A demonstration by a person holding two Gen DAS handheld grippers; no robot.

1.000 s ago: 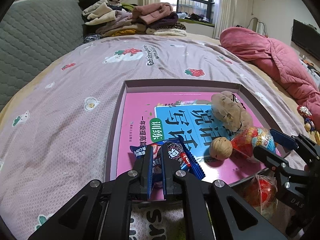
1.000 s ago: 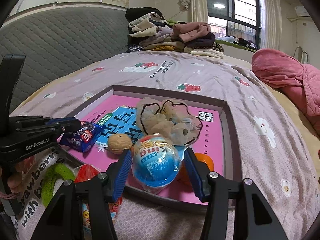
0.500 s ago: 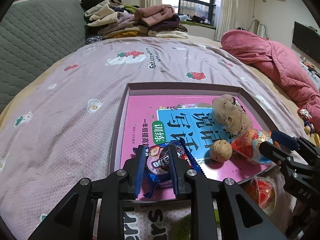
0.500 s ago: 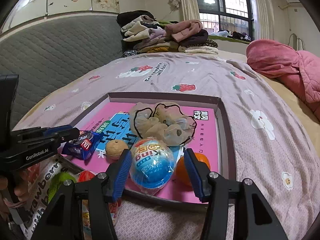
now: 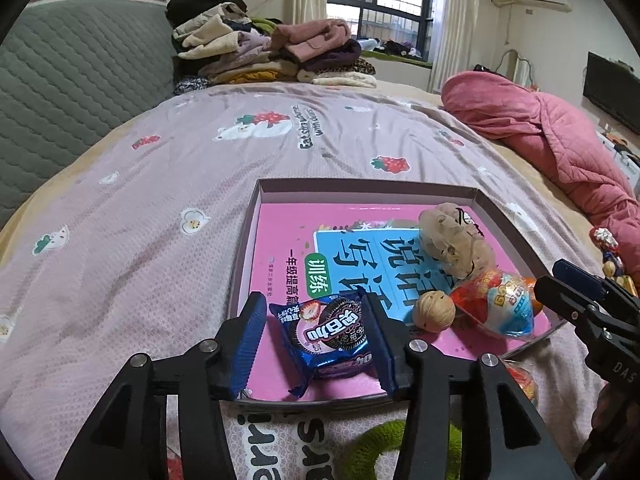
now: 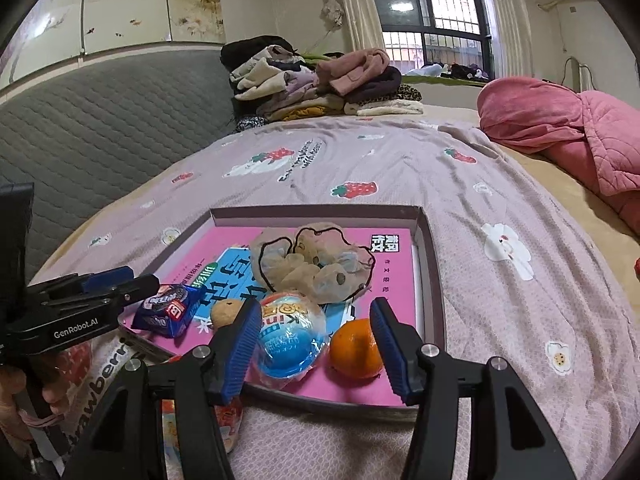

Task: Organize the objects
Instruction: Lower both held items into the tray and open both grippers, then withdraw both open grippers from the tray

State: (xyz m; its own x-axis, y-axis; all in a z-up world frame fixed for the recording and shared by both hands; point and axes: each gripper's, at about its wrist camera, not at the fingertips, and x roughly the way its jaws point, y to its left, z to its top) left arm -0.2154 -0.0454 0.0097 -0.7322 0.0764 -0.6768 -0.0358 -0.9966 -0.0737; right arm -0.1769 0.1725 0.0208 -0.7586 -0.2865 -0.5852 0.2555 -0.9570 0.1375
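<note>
A shallow box [image 5: 440, 191] on the bed holds a pink workbook [image 5: 288, 248]. On the book lie a blue cookie packet [image 5: 334, 330], a walnut [image 5: 434, 309], a wrapped toy egg [image 5: 496, 308], a beige scrunchie [image 5: 452, 240] and an orange [image 6: 354, 349]. My left gripper [image 5: 316, 344] is open, its pads either side of the cookie packet, which rests on the book. My right gripper [image 6: 314, 344] is open around the toy egg [image 6: 290, 338] and orange, both resting in the box [image 6: 434, 280].
A strawberry-print bag [image 5: 280, 440] with a green item [image 5: 384, 444] and a red snack pack [image 6: 224, 412] lies in front of the box. Folded clothes [image 5: 272, 52] are stacked at the bed's far end. A pink quilt [image 5: 552, 136] lies at right.
My left gripper opened and let go of the cookie packet, which now lies on the book. My right gripper opened wider around the toy egg and drew back slightly.
</note>
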